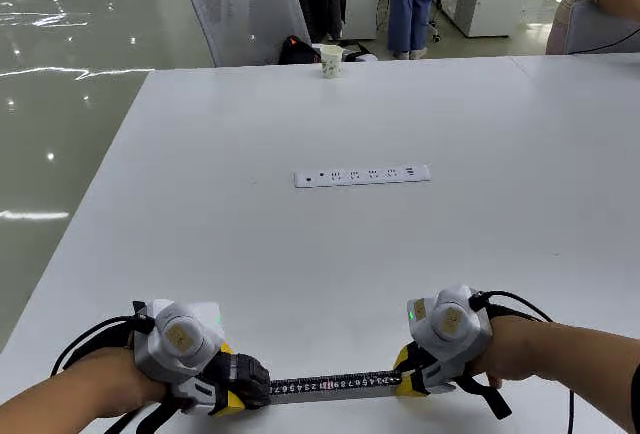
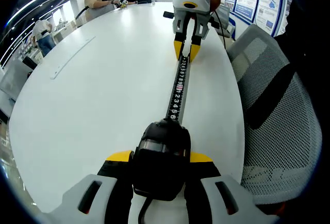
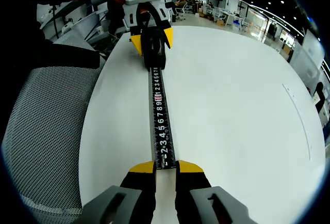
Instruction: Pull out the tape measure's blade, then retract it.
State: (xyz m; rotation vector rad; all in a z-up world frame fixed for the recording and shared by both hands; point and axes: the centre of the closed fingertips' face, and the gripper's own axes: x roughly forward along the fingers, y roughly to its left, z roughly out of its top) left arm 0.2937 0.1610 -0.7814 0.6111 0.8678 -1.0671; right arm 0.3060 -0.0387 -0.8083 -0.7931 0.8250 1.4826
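Left tool clamps the case; right tool pinches the blade tip, stretched above the surface

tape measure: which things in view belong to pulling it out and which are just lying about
Job:
tape measure case, blade, left gripper, right gripper

Lying about:
power strip, paper cup, office chair

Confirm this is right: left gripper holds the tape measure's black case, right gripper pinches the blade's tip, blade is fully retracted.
Wrong on the blade: it is pulled out, stretched from the left gripper to the right gripper, as the right gripper view shows. The left gripper holds the black case; the right pinches the tip.
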